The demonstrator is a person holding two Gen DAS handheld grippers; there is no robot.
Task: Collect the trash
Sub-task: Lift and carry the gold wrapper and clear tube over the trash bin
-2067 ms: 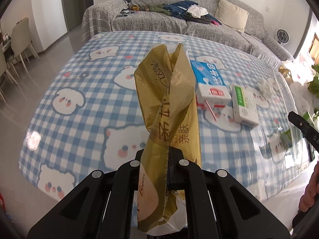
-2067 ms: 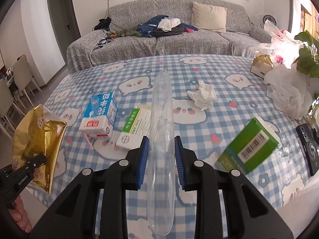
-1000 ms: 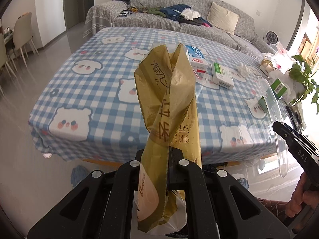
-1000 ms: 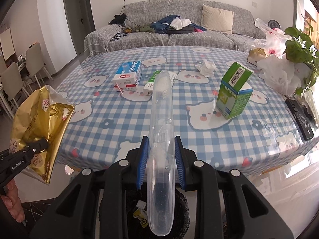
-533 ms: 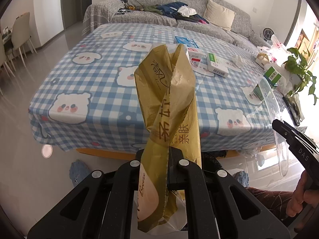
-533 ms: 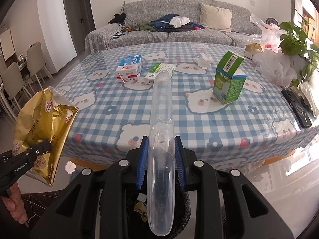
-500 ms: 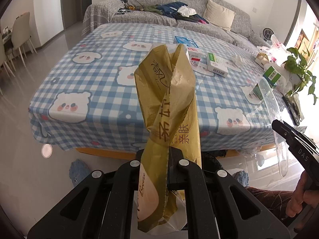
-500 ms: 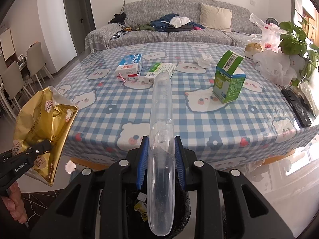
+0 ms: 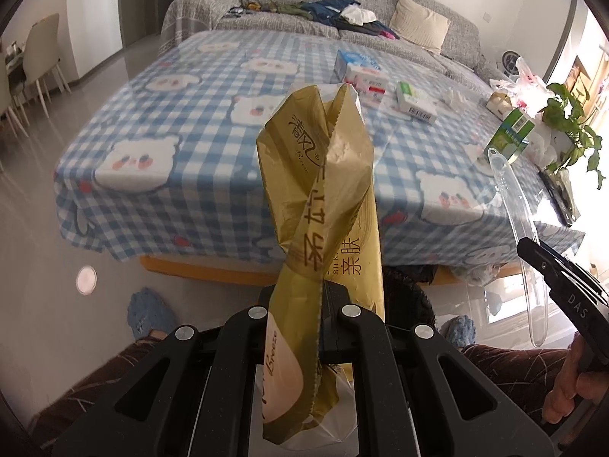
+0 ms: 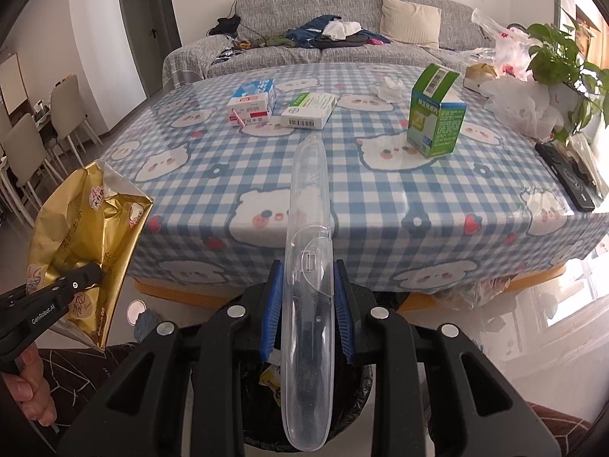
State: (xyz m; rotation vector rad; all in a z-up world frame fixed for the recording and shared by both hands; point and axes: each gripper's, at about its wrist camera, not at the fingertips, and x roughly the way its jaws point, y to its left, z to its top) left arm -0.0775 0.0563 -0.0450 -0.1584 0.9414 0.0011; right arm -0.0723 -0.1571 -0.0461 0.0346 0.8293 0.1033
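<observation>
My left gripper is shut on a crumpled gold tissue wrapper, held upright off the table's near edge; the wrapper also shows in the right wrist view. My right gripper is shut on a long clear plastic case, held above a bin lined with a black bag that holds some scraps. The case also shows at the right of the left wrist view. On the blue checked table lie a milk carton, a white and green box, a crumpled tissue and an upright green carton.
A black remote lies at the table's right edge, beside white plastic bags and a potted plant. A grey sofa with clothes stands behind the table. Dining chairs stand at the left.
Both grippers have drawn back from the table and lower, carrying the wrapper and the clear case. The table edge and the bin now sit nearer under the right gripper.
</observation>
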